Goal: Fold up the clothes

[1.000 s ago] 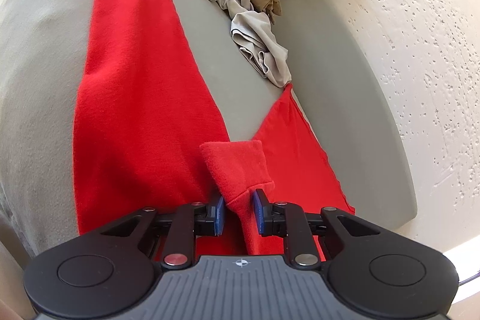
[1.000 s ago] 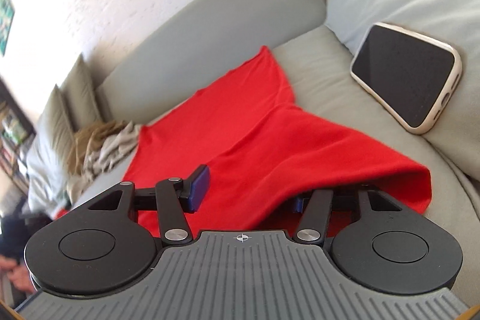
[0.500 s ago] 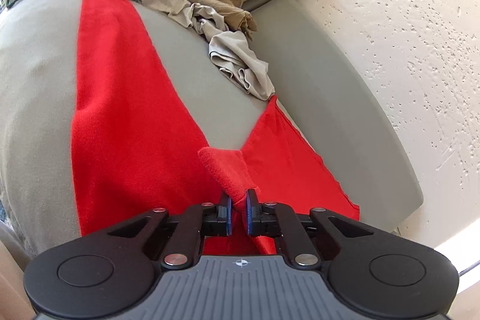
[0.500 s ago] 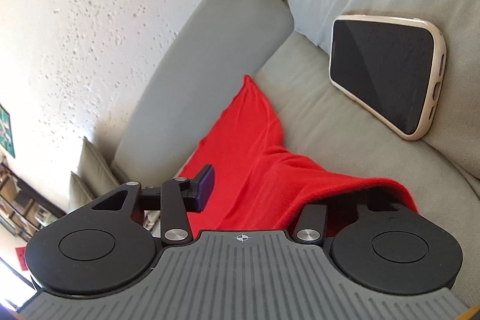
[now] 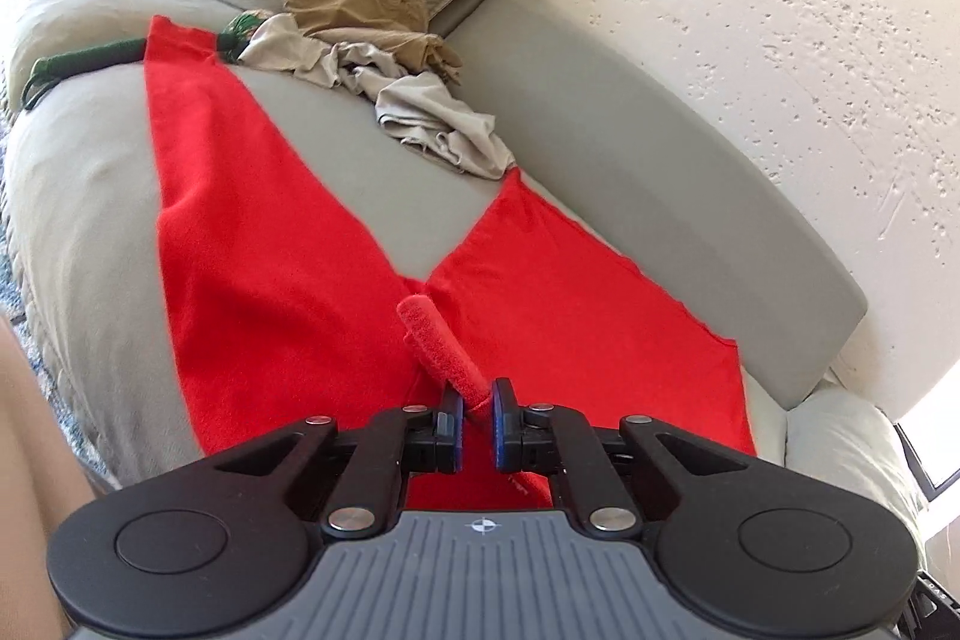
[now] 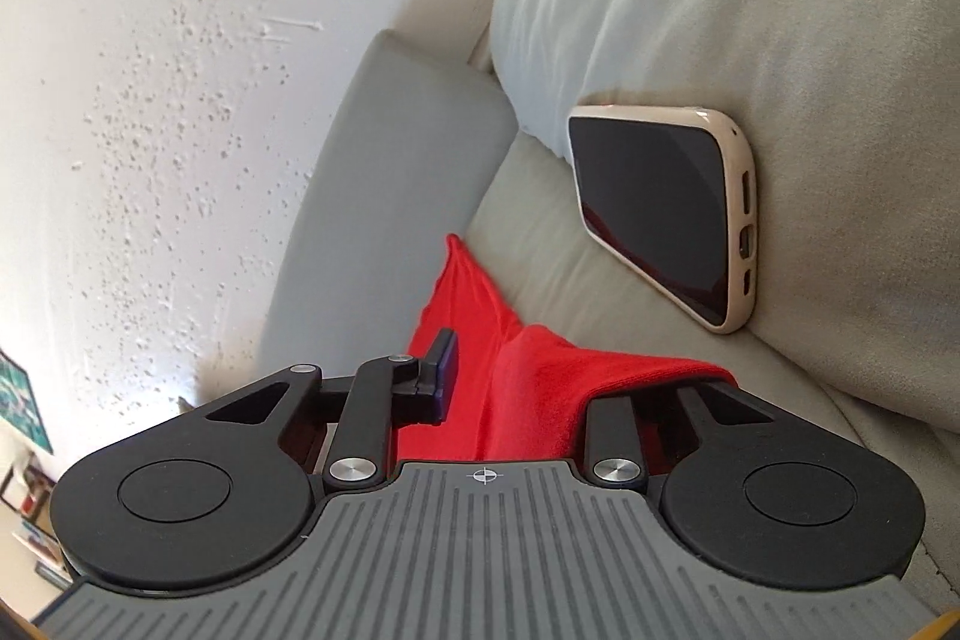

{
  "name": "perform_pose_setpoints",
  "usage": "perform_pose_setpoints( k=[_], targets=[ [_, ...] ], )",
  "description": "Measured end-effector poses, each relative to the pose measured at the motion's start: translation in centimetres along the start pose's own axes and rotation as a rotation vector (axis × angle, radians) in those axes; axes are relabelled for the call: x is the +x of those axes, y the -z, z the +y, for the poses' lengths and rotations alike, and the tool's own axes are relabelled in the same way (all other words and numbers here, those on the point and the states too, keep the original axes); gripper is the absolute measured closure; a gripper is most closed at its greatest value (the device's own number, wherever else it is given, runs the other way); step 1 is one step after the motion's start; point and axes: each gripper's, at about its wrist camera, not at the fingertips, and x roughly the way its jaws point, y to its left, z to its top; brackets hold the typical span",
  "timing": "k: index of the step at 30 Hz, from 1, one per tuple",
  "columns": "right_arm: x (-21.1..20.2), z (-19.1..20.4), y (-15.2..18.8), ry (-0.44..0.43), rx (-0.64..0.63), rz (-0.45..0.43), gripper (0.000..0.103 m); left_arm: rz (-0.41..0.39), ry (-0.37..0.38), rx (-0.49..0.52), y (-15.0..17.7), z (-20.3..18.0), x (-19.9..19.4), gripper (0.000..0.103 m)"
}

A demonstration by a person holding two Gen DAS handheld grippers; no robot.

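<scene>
Looking along the left gripper [image 5: 475,421], the red garment [image 5: 270,244] lies spread over the grey couch seat [image 5: 360,166], its two long parts fanning out toward the far cushions in a V. The jaws stand almost together, with a thin raised ridge of the red cloth [image 5: 441,346] nipped between the blue pads. That pinch looks meant to lift one layer off the seat so it can be carried over in a fold. The ridge runs straight out from between the pads, so the garment sits ahead of and under this gripper. A heap of crumpled beige clothes [image 5: 384,64] waits farther back, near the cushions, and a dark green item [image 5: 84,61] lies at the red cloth's far end.

From the right wrist, the right gripper [image 6: 516,388] is spread wide. Its left finger [image 6: 443,370] shows bare, beside the cloth, while red fabric drapes over the right finger and hides it. The cloth lies across the gap, so the jaws are not closed on it; whether it merely rests there I cannot tell. A phone [image 6: 654,214] leans against the pale cushion [image 6: 780,10], apart from the garment.
</scene>
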Motion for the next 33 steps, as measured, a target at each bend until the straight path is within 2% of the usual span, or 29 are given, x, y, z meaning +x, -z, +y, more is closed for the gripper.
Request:
perform_pose_setpoints(
  k=[4, 6, 8, 10, 13, 15, 17, 19, 20, 22, 23, 24, 25, 27, 28, 31, 33],
  targets=[
    [-0.1, -1.0, -0.5, 0.036, 0.103, 0.04, 0.071, 0.079, -0.058, -0.069, 0.2, 1.2, -0.1, 0.088],
    [-0.2, -1.4, -0.8, 0.056, 0.154, 0.063, 0.067, 0.118, -0.098, -0.081, 0.2, 1.1, -1.2, 0.073],
    [-0.9, -1.2, -1.2, 0.07, 0.191, 0.084, 0.053, 0.18, -0.174, -0.102, 0.4, 1.1, -2.5, 0.068],
    [-2.5, 0.0, -1.4, 0.086, 0.203, 0.099, 0.034, 0.246, -0.202, -0.112, 0.8, 1.3, -3.6, 0.068],
    [-5.7, 2.0, -1.8, 0.108, 0.155, 0.094, 0.023, 0.286, -0.158, -0.081, 1.4, 1.3, -5.0, 0.068],
    [-8.3, 3.3, -1.9, 0.156, 0.091, 0.093, 0.016, 0.266, -0.105, -0.025, 1.5, 0.7, -5.8, 0.069],
    [-10.1, 4.2, -1.7, 0.187, 0.018, 0.089, 0.014, 0.228, -0.039, 0.046, 1.2, -0.3, -5.9, 0.069],
    [-10.9, 5.2, -1.3, 0.195, -0.094, 0.081, 0.02, 0.189, 0.003, 0.149, 1.0, -2.0, -5.3, 0.069],
    [-10.3, 5.9, -1.0, 0.2, -0.189, 0.094, 0.025, 0.18, 0.019, 0.203, 1.0, -2.8, -4.8, 0.069],
    [-8.0, 5.9, 0.3, 0.215, -0.329, 0.168, 0.046, 0.17, 0.029, 0.319, 1.3, -4.4, -3.1, 0.069],
    [-6.8, 6.0, 0.9, 0.222, -0.4, 0.204, 0.052, 0.154, 0.02, 0.355, 1.7, -4.7, -2.3, 0.074],
    [-5.7, 6.0, 1.5, 0.229, -0.47, 0.241, 0.066, 0.136, 0.009, 0.386, 2.2, -4.9, -1.5, 0.075],
    [-4.5, 6.0, 2.2, 0.235, -0.54, 0.278, 0.08, 0.12, 0.001, 0.406, 2.7, -4.9, -0.8, 0.076],
    [-2.3, 6.0, 3.3, 0.249, -0.671, 0.346, 0.087, 0.128, -0.013, 0.426, 3.7, -4.3, 0.5, 0.08],
    [-2.2, 5.5, 3.0, 0.259, -0.656, 0.331, 0.103, 0.123, -0.02, 0.433, 4.0, -3.9, 0.6, 0.081],
    [-2.0, 4.1, 2.2, 0.296, -0.617, 0.283, 0.103, 0.115, -0.019, 0.421, 3.9, -3.2, 0.4, 0.081],
    [-2.2, 3.7, 1.5, 0.408, -0.645, 0.189, 0.1, 0.123, -0.009, 0.394, 3.6, -2.9, 0.3, 0.081]
  ],
)
